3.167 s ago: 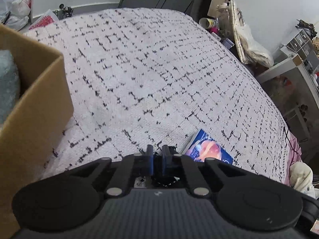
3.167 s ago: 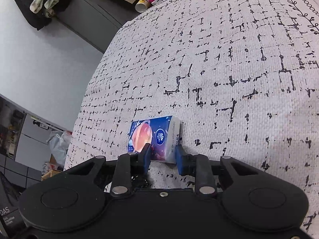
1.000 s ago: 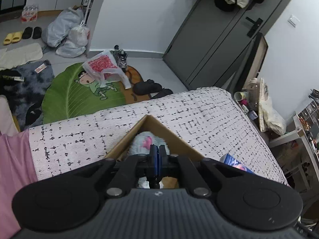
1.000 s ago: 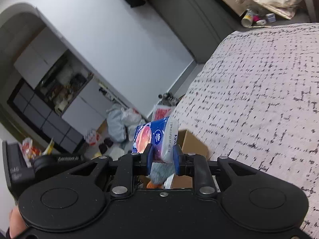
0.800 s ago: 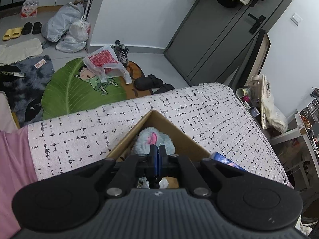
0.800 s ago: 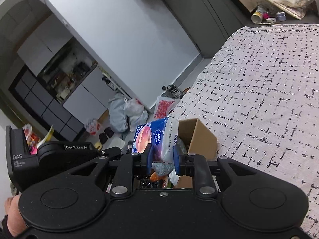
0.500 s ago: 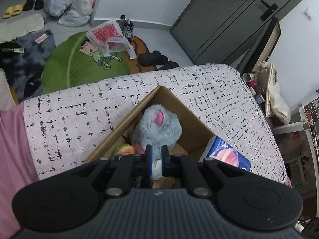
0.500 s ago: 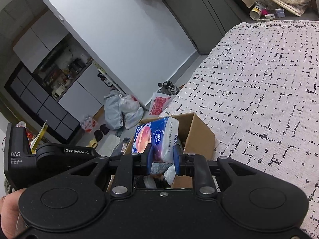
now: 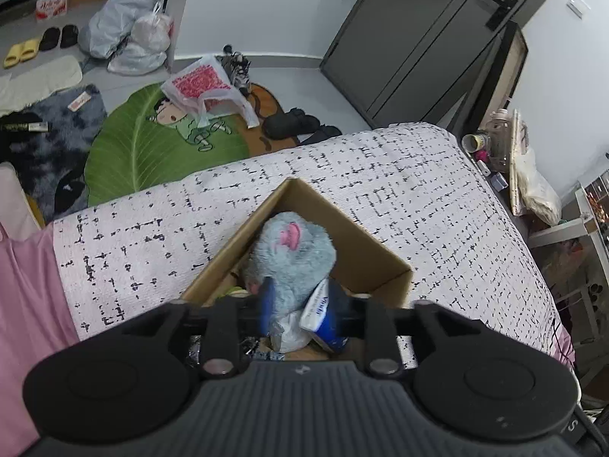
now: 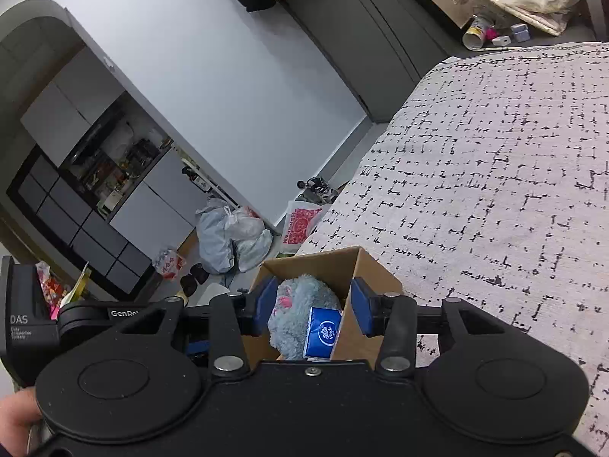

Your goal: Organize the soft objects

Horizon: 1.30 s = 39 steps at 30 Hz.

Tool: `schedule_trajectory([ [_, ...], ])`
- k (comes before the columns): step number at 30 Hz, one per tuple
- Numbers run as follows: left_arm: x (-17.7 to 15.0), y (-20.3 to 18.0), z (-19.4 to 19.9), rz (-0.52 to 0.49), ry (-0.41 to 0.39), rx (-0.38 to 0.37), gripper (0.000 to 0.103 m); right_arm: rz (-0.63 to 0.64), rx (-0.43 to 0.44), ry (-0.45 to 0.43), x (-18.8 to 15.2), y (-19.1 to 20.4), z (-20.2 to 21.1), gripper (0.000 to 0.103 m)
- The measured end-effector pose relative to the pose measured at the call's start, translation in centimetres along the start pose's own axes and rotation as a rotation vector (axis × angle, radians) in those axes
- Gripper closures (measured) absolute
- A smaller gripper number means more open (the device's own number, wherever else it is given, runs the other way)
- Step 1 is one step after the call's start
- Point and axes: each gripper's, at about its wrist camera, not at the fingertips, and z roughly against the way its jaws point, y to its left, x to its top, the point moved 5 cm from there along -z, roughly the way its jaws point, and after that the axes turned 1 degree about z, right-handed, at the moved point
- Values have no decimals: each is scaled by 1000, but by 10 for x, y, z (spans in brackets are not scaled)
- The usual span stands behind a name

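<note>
Both the right gripper (image 10: 313, 306) and left gripper (image 9: 304, 302) have just been opening, nothing clamped; the tissue pack (image 10: 322, 332) lies in the cardboard box (image 10: 375, 266) against the plush toy (image 10: 293, 304). Light and squashy, it looks best pinched across its narrow sides.

From the left wrist we look steeply down along the left gripper (image 9: 304, 306) into the open cardboard box (image 9: 365, 262) close below, with the bed (image 9: 437, 198) spreading beyond it and the floor with its green leaf rug (image 9: 141, 148) and the dark door (image 9: 418, 38) farther off. From the right wrist we look along the right gripper (image 10: 314, 306) at a shallower, tilted angle, so that the same cardboard box (image 10: 375, 266) sits just past the fingers (image 10: 361, 306), the bed (image 10: 495, 190) fills the right side and the white wall (image 10: 228, 57) and kitchen shelves (image 10: 110, 163) rise behind. Both views share the box with the grey-blue plush toy (image 9: 297, 259) and blue tissue pack (image 10: 323, 331) inside, the bed, and the red-printed plastic bag (image 9: 201, 83) on the floor.
</note>
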Motion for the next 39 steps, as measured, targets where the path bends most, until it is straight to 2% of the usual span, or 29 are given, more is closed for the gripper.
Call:
schedule_trajectory([
  [1,-1,-3,3,-10,-8,4,53,-1,-2,-2,0,0,2,52],
  [7,-5,-19,14,-62,-26,29,32,0,-14,6,3,-3,17,37],
  [12,-12,-35,26,-127,-14,34,28,2,-82,-8,7,-12,45,24],
  [18,-28,-55,50,-201,-5,18,22,-1,-162,-25,15,-19,79,20],
  [23,-40,-59,75,-211,-8,-5,19,11,-212,-42,17,-9,109,11],
  [27,-47,-59,96,-229,-24,-6,14,28,-213,-58,17,8,133,1],
  [39,-68,-62,153,-288,-52,-38,5,44,-247,-82,2,41,193,0],
])
